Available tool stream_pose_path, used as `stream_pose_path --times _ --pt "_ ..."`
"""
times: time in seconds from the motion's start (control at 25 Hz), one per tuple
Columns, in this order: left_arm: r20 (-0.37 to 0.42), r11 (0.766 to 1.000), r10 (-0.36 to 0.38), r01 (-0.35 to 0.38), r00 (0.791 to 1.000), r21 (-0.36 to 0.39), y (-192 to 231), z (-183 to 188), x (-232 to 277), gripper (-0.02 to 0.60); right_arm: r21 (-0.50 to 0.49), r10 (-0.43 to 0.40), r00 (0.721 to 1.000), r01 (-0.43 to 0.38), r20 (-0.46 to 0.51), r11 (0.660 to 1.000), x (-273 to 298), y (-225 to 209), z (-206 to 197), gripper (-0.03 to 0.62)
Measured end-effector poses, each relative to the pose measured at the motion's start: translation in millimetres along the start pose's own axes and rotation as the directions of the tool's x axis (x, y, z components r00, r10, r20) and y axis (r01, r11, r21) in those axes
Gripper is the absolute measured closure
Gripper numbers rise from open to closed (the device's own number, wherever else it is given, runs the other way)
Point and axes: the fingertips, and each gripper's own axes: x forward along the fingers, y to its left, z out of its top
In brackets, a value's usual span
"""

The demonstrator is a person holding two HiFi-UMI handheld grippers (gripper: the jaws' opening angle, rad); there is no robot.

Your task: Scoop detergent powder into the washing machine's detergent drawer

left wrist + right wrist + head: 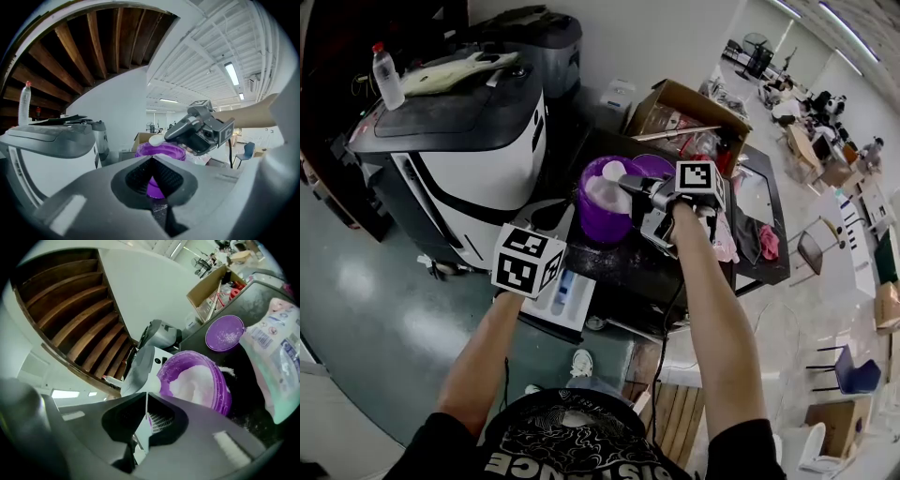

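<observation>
In a large workshop hall, a dark table is standing beside the washing machine. On it the purple tub is lying open, heaped with white detergent powder. The right gripper is clamping the handle of a white scoop and holding its bowl at the tub's rim. This looks like the scooping step, though whether the scoop is loaded is unclear. The left gripper is hanging above the pulled-out detergent drawer, jaws together on nothing. Next, the scoop probably needs carrying level to that drawer and tipping. The tub's lid and a detergent bag are lying behind the tub.
</observation>
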Motion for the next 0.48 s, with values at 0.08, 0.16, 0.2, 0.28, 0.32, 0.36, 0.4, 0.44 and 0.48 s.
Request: stream_pose_path --times 0.08,0.16,0.2,0.28,0.32,0.36,0.4,0.44,0.48 --pt "0.003 1.000 0.001 -0.001 1.000 -0.003 0 1 0 0.580 0.041 0.028 0.999 -0.030 0.042 0.999 -3 1 2 0.556" --pt "0.007 1.000 0.003 -0.003 1.000 -0.007 1 1 -1 0.580 0.076 0.050 0.996 -0.055 0.075 0.996 -5 1 1 0.556" --pt "0.009 1.000 0.005 -0.005 1.000 -0.010 2 1 -2 0.580 0.089 0.058 0.994 -0.065 0.088 0.994 -6 1 -1 0.556" --pt "0.013 1.000 0.010 -0.010 1.000 -0.015 4 0 -4 0.580 0.111 0.073 0.991 -0.086 0.111 0.990 -9 0 -4 0.556" --pt "0.013 1.000 0.013 -0.013 1.000 -0.017 4 -1 -6 0.580 0.122 0.085 0.989 -0.100 0.122 0.987 -10 1 -6 0.556" --pt "0.013 1.000 0.015 -0.015 1.000 -0.018 5 -1 -7 0.580 0.131 0.099 0.986 -0.116 0.131 0.985 -11 3 -8 0.556" --pt "0.013 1.000 0.016 -0.016 1.000 -0.020 6 -2 -8 0.580 0.137 0.114 0.984 -0.134 0.139 0.981 -12 5 -9 0.556" --pt "0.013 1.000 0.018 -0.018 1.000 -0.021 7 -4 -9 0.580 0.141 0.128 0.981 -0.149 0.145 0.979 -12 7 -11 0.556" --pt "0.013 1.000 0.019 -0.018 1.000 -0.022 8 -5 -10 0.580 0.142 0.140 0.979 -0.162 0.150 0.977 -13 10 -13 0.556"
